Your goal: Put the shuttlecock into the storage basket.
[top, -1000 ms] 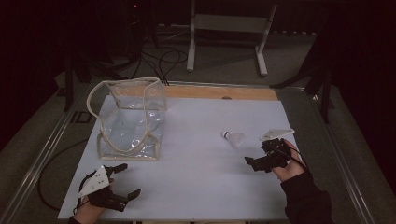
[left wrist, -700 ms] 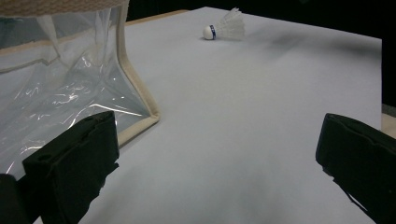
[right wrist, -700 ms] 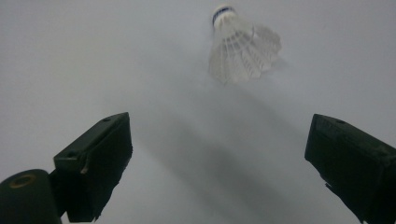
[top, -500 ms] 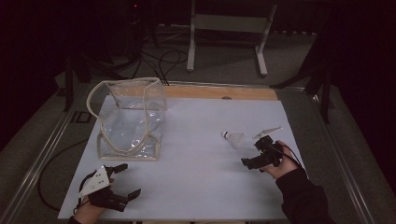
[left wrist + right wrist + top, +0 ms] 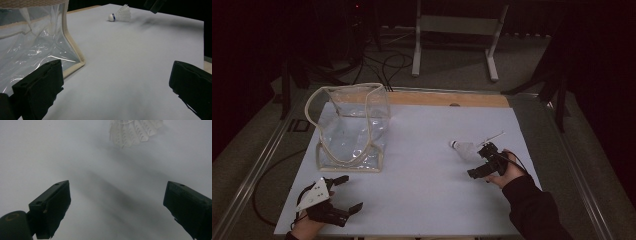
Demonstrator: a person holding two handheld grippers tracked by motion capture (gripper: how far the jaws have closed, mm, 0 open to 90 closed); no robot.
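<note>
A white shuttlecock (image 5: 463, 147) lies on its side on the white board (image 5: 422, 195), right of centre, cork end pointing left. My right gripper (image 5: 479, 161) hovers open just in front of and to the right of it, not touching. In the right gripper view the feather skirt (image 5: 135, 130) sits at the top edge, beyond my open right gripper (image 5: 117, 197). A clear plastic bag with beige trim (image 5: 349, 127) stands open at the left. My left gripper (image 5: 348, 193) rests open near the front left corner. Its own view looks between the jaws (image 5: 117, 75) past the bag (image 5: 32, 45) to the shuttlecock (image 5: 121, 14).
A wooden strip (image 5: 447, 99) runs along the board's far edge. Metal rails (image 5: 259, 165) border the table on both sides. Behind it, a white stand (image 5: 457, 30) and cables (image 5: 382, 62) sit on the dark floor. Bare board lies between bag and shuttlecock.
My right gripper has moved left across the board, closing in on the shuttlecock. The left gripper, bag and shuttlecock have stayed still.
</note>
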